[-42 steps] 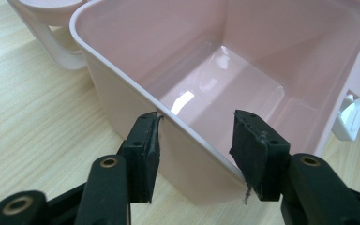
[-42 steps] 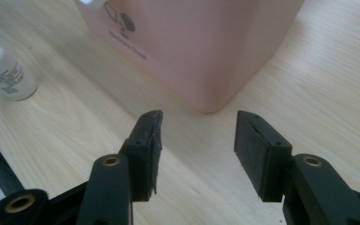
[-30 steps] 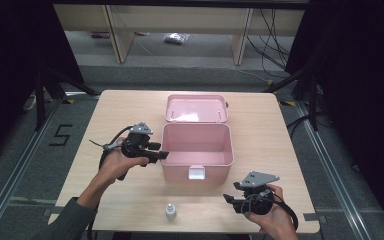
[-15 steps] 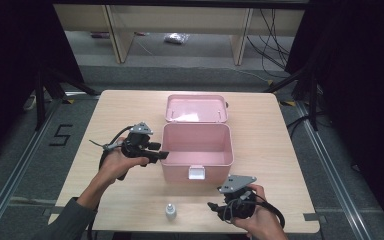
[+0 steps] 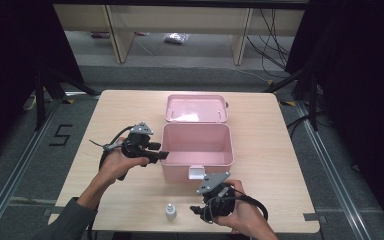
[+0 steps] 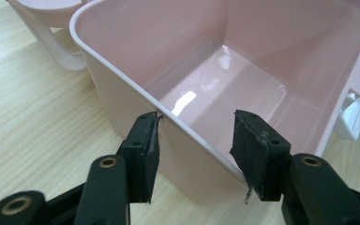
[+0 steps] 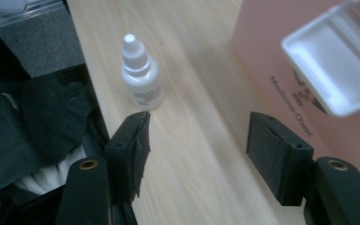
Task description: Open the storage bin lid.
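right gripper [image 5: 196,210] (open) near bottle [image 5: 170,210], beside box [image 5: 196,156].

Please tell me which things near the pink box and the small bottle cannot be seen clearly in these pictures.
- Label on the small bottle: right gripper view, print blurred and too small to read.
- Lettering on the pink box front: right gripper view, partly covered by the white latch.
- Left gripper: left gripper view, its jaws straddle the box wall; whether the pads press it cannot be told.
- Lid inside: high view, glare washes out detail.
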`<state>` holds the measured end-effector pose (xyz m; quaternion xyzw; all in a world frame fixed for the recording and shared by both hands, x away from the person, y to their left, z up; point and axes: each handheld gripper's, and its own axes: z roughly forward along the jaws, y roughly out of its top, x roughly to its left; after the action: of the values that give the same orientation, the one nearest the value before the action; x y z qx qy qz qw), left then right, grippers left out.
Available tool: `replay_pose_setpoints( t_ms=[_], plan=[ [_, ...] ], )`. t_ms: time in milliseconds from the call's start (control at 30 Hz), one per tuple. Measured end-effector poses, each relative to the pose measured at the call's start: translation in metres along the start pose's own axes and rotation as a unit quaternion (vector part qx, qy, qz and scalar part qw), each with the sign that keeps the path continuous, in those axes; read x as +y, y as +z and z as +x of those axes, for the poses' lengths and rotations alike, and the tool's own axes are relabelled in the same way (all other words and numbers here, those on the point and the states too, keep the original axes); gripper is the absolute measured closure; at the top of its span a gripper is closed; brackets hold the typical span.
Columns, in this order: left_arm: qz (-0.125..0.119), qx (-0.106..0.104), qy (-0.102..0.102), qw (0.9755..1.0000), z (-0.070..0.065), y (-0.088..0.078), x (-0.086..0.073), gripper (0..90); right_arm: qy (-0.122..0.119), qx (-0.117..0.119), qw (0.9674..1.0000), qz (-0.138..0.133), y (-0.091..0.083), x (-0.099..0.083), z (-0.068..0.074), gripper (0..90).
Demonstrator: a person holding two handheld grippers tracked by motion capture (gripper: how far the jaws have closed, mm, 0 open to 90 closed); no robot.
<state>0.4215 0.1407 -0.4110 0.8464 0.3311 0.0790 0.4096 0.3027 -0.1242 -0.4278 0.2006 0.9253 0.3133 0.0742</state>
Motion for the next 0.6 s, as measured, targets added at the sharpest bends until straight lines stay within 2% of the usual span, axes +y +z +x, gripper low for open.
replay_pose_setpoints(
  t_ms=[167, 300, 467, 600],
  plan=[
    [0.0, 0.0, 0.001, 1.0, 0.0, 0.0, 0.0, 51.3, -0.014, 0.018, 0.9996, 0.017, 0.006, 0.009, 0.005, 40.1],
    [0.002, -0.002, 0.001, 1.0, 0.0, 0.0, 0.0, 51.3, -0.038, 0.022, 0.9987, 0.025, 0.01, 0.016, 0.008, 37.8],
    [0.002, -0.002, 0.001, 1.0, 0.0, 0.0, 0.0, 51.3, -0.047, 0.031, 0.9978, 0.034, 0.012, 0.025, 0.012, 35.4],
    [0.004, 0.0, 0.002, 1.0, -0.001, 0.0, 0.0, 51.2, -0.065, 0.04, 0.9962, 0.042, 0.018, 0.029, 0.013, 35.0]
  ],
)
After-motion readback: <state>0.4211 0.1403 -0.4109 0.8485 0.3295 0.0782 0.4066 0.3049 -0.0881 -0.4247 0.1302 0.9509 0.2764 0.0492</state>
